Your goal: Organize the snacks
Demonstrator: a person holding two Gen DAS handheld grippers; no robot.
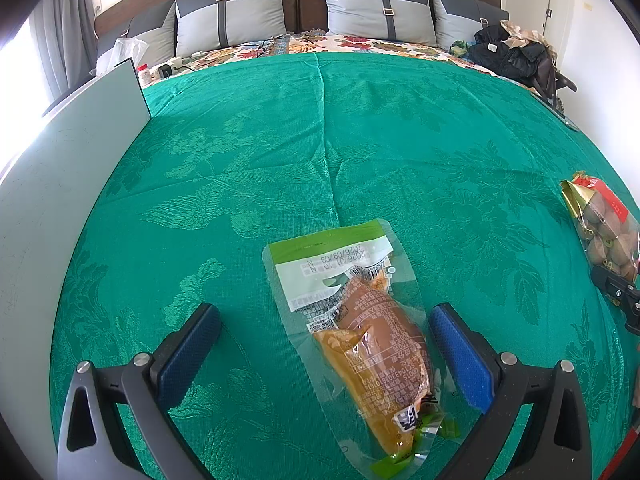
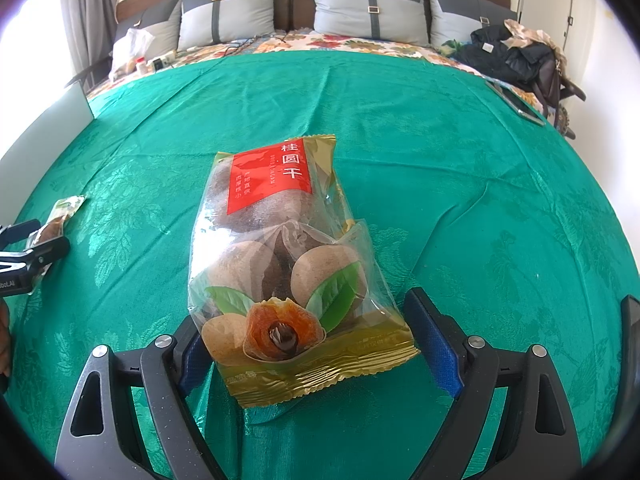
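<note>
Holding both tools low over the green damask bedspread (image 1: 360,128), I had my left gripper (image 1: 324,320) spread wide, its blue-padded fingers (image 1: 460,352) standing either side of a clear vacuum-sealed pouch with a green-and-white label and a brown, orange-sauced snack inside (image 1: 360,336), which lay flat on the cloth, touching neither pad. My right gripper (image 2: 304,332) was likewise released, and the clear bag of brown dried longans with a red label and gold crimped ends (image 2: 288,264) rested between its fingers; the bag's lower corner covered the left pad, though I could not tell whether they touched, while the right pad stood just apart. From the left view the longan bag sat at three o'clock. A white flat board (image 1: 60,184) stood at nine o'clock, and grey two-tone pillows (image 1: 372,4) lined the headboard at twelve.
</note>
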